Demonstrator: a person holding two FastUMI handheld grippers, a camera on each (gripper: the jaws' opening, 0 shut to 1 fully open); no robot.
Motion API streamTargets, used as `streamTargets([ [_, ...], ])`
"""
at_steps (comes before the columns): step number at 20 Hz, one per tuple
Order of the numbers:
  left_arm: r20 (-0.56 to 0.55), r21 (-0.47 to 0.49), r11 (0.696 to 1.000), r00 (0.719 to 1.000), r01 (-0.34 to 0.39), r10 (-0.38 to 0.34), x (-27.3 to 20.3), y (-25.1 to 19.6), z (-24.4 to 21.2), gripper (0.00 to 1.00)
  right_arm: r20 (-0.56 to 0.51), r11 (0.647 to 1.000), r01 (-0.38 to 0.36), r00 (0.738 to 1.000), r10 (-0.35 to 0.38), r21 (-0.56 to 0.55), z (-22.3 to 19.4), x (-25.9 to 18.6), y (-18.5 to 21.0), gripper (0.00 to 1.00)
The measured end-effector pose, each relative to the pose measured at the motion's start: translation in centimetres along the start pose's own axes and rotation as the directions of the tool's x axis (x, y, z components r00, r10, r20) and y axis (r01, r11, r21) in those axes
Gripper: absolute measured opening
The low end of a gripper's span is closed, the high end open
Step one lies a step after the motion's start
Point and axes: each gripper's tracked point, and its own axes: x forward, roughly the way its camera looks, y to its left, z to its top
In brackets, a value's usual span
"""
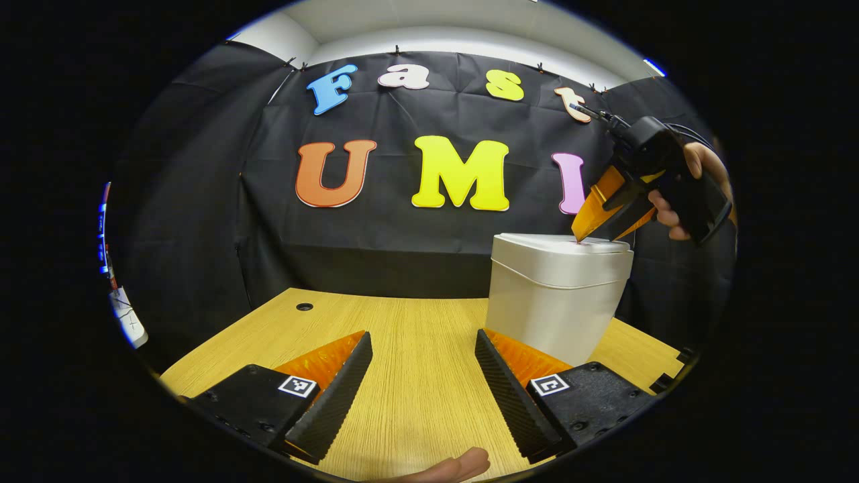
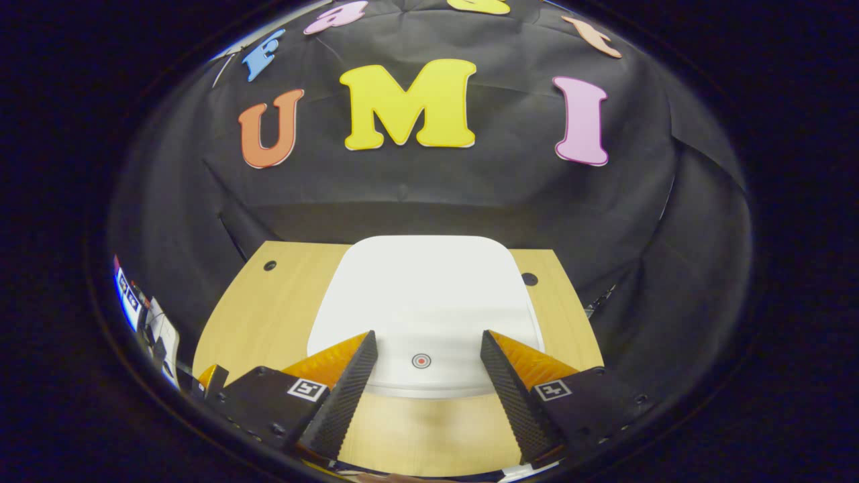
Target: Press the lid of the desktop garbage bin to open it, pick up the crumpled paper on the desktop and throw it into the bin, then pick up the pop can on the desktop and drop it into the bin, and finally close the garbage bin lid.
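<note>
The white garbage bin (image 1: 553, 305) stands on the wooden table (image 1: 402, 376), right of centre in the left gripper view, with its lid (image 1: 560, 245) down. A hand holds my right gripper (image 1: 589, 233) tilted downward over the lid, its tips at or just above the lid's near edge. In the right gripper view the lid (image 2: 423, 288) lies flat below, and a small red ring mark (image 2: 421, 361) sits between the spread fingers of my right gripper (image 2: 427, 335), which is open. My left gripper (image 1: 423, 335) hovers low over the table, left of the bin, open and holding nothing.
Small round holes sit in the table's far corners (image 1: 305, 306) (image 2: 529, 278). The black cloth wall rises right behind the table. A fingertip (image 1: 463, 465) shows at the bottom of the left gripper view. White equipment (image 1: 127, 318) stands off the table's left side.
</note>
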Motion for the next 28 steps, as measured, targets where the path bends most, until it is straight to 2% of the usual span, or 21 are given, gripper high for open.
streamTargets([
  [4, 0.002, -0.003, 1.000, 1.000, -0.002, 0.002, 0.1, -0.2, 0.1, 1.00, 0.126, 0.999, -0.035, 0.991, 0.036, -0.010, -0.8, -0.2, 0.0, 0.97],
  [11, 0.005, 0.005, 1.000, 1.000, 0.000, 0.000, 0.0, -0.3, 0.1, 0.99, 0.237, 0.998, -0.057, 0.970, 0.054, 0.005, -1.8, 0.5, -0.3, 0.98],
  [16, 0.013, 0.005, 1.000, 1.000, -0.018, 0.017, -0.1, 0.1, 0.2, 0.99, 0.345, 0.999, -0.011, 0.938, 0.024, -0.039, -1.0, 0.3, -0.2, 0.96],
  [22, 0.045, 0.006, 0.999, 0.998, -0.043, 0.043, -0.6, 0.7, 1.2, 0.99, 0.495, 0.999, 0.005, 0.869, 0.013, -0.036, -1.8, -1.2, -0.2, 0.95],
  [23, 0.048, 0.001, 0.999, 0.997, -0.053, 0.053, -0.8, 1.1, 1.3, 0.99, 0.516, 0.999, 0.013, 0.856, 0.011, -0.042, -2.4, -1.7, -0.2, 0.94],
  [25, 0.052, -0.011, 0.997, 0.996, -0.077, 0.078, -1.0, 1.8, 1.5, 0.99, 0.525, 0.998, 0.027, 0.851, 0.010, -0.064, -4.6, -2.7, -0.2, 0.94],
  [27, 0.051, -0.017, 0.996, 0.995, -0.084, 0.084, -1.0, 1.8, 1.5, 0.99, 0.561, 0.996, 0.044, 0.828, 0.006, -0.075, -6.0, -3.9, -0.5, 0.98],
  [28, 0.046, -0.013, 0.996, 0.995, -0.086, 0.087, -1.1, 1.9, 1.4, 0.99, 0.566, 0.996, 0.049, 0.824, 0.003, -0.077, -7.0, -4.2, -0.8, 0.98],
])
